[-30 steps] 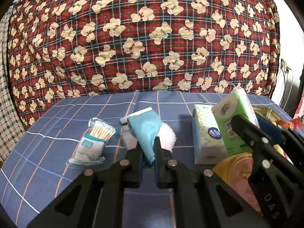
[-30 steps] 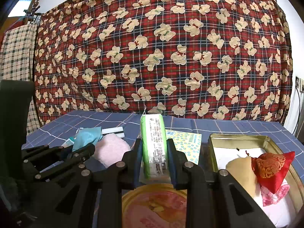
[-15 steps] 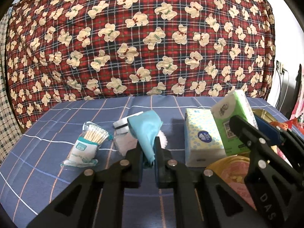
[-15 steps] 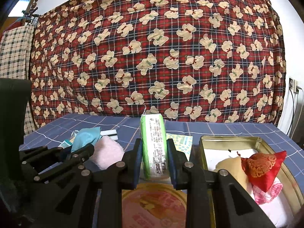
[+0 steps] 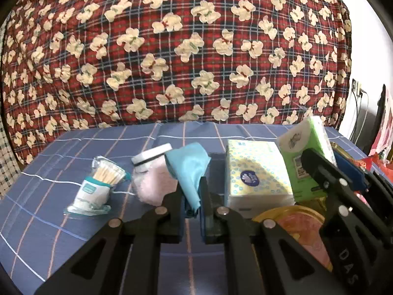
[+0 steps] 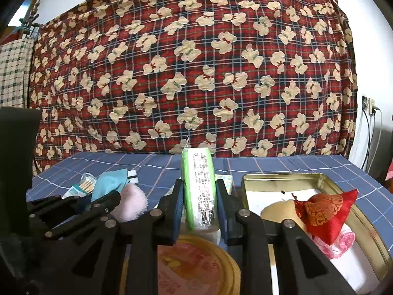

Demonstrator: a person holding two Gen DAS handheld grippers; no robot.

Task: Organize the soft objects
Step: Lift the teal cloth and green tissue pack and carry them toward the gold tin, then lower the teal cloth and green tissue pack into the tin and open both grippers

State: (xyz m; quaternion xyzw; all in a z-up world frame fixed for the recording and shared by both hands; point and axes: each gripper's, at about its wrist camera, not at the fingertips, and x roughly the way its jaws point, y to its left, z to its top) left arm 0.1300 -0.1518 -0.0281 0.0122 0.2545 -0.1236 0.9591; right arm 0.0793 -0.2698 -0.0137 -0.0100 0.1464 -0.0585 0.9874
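Both hands are loaded and hanging over the blue checked counter [image 5: 73, 221]. The left gripper [image 5: 192, 191] has its jaws pinched tight on a teal cloth [image 5: 189, 169], which stands up between them, lifted above the pink fluffy pad [image 5: 154, 186]. The right gripper [image 6: 199, 196] has its jaws partly closed around a green tissue pack [image 6: 199, 186], upright and clear of the surface. To the right, the gold tin [image 6: 331, 184] already holds a red pouch [image 6: 326, 211], a tan soft piece [image 6: 277, 209] and something pink below, so I'd say the sorting is well under way. Waiting outside the tin are the yellow tissue pack [image 5: 255, 172], the cotton swab bag [image 5: 98, 186] and the pink pad. The round lid [image 6: 196, 268] lies near, tin unclosed.
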